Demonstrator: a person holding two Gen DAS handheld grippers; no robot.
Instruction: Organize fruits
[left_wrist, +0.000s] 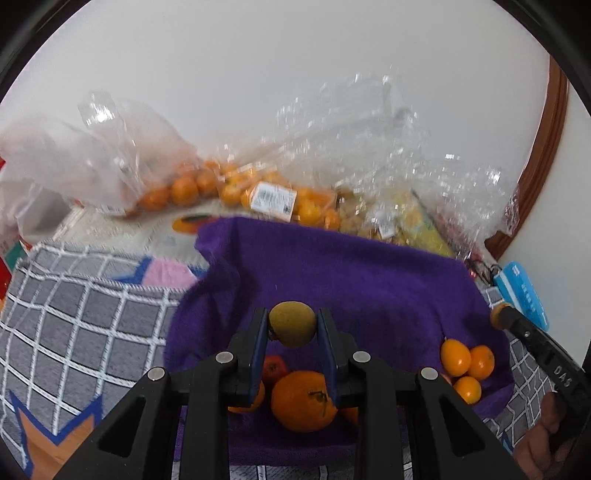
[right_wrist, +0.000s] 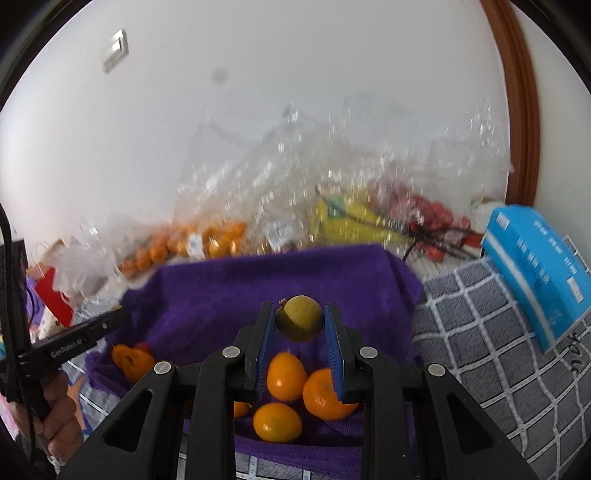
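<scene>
My left gripper (left_wrist: 292, 325) is shut on a small brownish-yellow round fruit (left_wrist: 292, 329) and holds it above a purple towel (left_wrist: 369, 280). Below it on the towel lie a large orange (left_wrist: 303, 402) and a small red-orange fruit (left_wrist: 274, 369); three small oranges (left_wrist: 466, 363) lie at the right. My right gripper (right_wrist: 300, 321) is shut on a similar brownish-yellow fruit (right_wrist: 300, 318) above the same towel (right_wrist: 221, 291). Beneath it lie several small oranges (right_wrist: 286, 376). Each view shows the other gripper at its edge, in the left wrist view (left_wrist: 535, 339) and the right wrist view (right_wrist: 74, 343).
Clear plastic bags (left_wrist: 280, 199) of oranges, yellow fruit and red fruit (right_wrist: 428, 214) lie behind the towel by a white wall. A blue box (right_wrist: 535, 269) stands at the right on a grey checked cloth (right_wrist: 480, 332). A wooden door frame (right_wrist: 521, 110) is at the right.
</scene>
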